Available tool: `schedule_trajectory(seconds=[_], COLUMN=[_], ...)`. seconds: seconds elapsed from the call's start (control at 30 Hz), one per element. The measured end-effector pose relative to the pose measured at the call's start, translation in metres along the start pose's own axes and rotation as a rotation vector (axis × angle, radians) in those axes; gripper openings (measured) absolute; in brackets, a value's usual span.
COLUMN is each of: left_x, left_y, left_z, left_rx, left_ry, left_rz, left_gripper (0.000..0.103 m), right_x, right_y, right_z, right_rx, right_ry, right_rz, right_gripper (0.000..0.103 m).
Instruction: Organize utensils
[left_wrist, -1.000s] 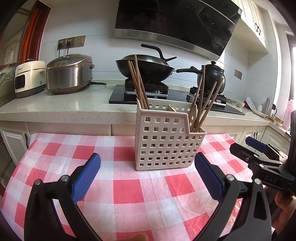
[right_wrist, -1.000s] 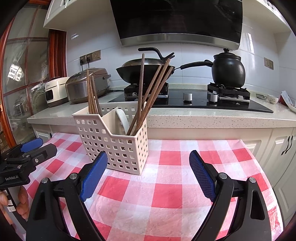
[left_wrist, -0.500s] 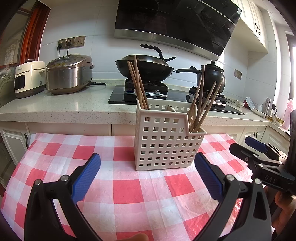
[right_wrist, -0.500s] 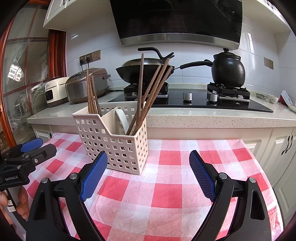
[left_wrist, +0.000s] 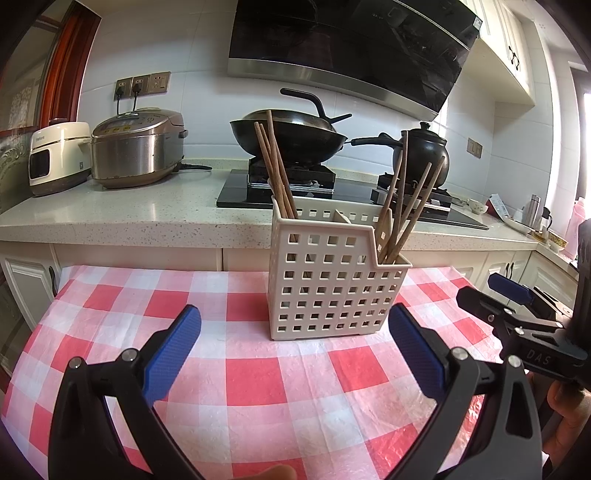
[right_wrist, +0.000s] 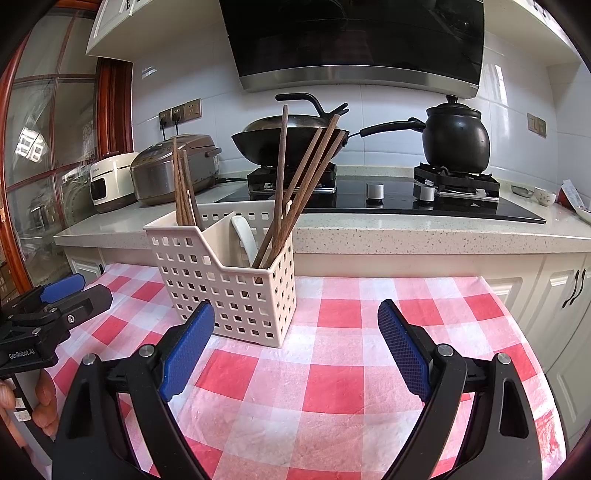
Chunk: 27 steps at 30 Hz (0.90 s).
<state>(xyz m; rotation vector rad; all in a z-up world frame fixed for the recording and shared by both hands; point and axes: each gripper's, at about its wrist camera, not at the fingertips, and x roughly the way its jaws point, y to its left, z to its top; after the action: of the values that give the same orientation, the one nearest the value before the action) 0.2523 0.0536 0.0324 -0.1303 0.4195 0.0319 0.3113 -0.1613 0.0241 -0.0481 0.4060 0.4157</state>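
standing upright on the checkered desk (left_wrist: 258, 384): white basket (left_wrist: 325, 284), far of both grippers. brown chopsticks (left_wrist: 275, 166) in its left compartment, more chopsticks (right_wrist: 295, 188) leaning in the right one beside a white spoon (right_wrist: 245, 236). left gripper (left_wrist: 295, 350) released, fingers spread wide, grasping nothing. right gripper (right_wrist: 295, 350) likewise spread and bare.

Black jaws, blue textured pads (left_wrist: 171, 352).

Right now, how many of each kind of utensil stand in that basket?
Chopsticks: 7 showing (3 in the left compartment, 4 in the right)
Spoon: 1
Total: 8
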Motion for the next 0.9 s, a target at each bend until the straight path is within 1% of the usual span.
schedule_trajectory(seconds=[0.6,0.9], left_x=[-0.0002,-0.0013], left_y=[0.0002,-0.0040], left_z=[0.0002,0.0001], left_rx=[-0.001,0.012], left_ry=[0.001,-0.006], left_rz=[-0.002,-0.016], left_gripper=[0.098,0.098], right_x=[0.0005,0.0002], right_y=[-0.0008,-0.0006], right_z=[-0.0009,-0.0008], right_rx=[0.001,0.002], right_ry=[0.000,0.000], right_rz=[0.003,0.003], right_gripper=[0.084,0.084])
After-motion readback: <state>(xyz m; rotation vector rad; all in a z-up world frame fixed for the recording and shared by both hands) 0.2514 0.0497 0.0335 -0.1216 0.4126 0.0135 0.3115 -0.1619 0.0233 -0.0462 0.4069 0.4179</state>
